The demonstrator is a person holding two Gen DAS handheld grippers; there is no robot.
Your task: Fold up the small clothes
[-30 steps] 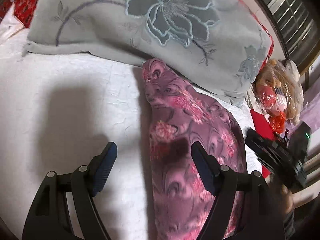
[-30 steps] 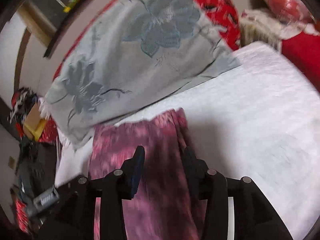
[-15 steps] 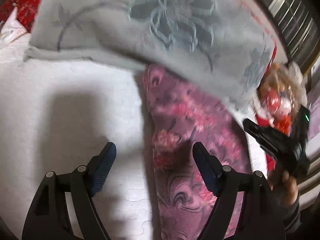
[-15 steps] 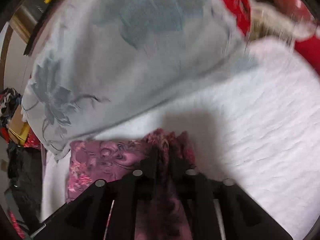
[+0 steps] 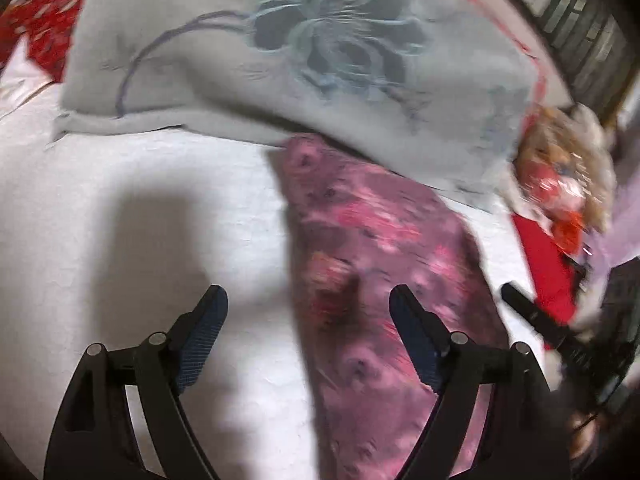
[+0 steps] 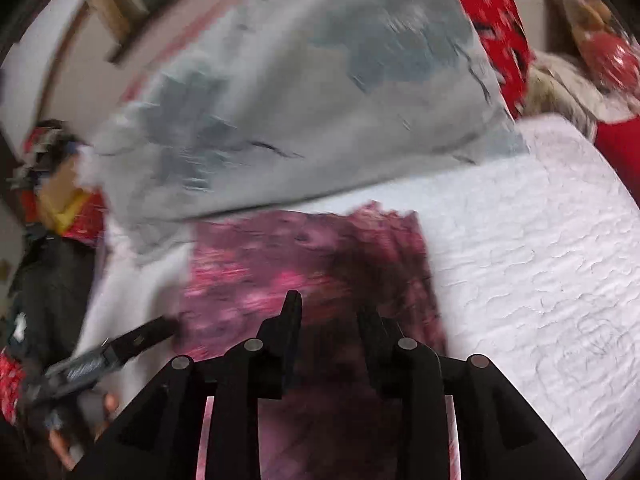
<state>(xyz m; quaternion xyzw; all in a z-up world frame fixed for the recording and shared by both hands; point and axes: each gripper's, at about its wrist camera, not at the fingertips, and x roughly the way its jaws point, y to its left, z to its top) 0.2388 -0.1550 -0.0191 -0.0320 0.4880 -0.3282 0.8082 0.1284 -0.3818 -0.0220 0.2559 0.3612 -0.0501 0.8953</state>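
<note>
Blurrily, purple garment (image 6: 312, 264) edge touching grey blanket (image 6: 304, 92)

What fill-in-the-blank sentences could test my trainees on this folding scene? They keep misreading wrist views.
1. The purple-pink patterned garment lies on a ____ quilted bedcover.
2. The far end of the garment is tucked under a grey blanket embroidered with a large ____.
3. The jaws of the left gripper stand wide ____, above the garment's edge.
4. In the right wrist view, the right gripper hovers over the ____.

Missing words: white; flower; open; garment
</note>
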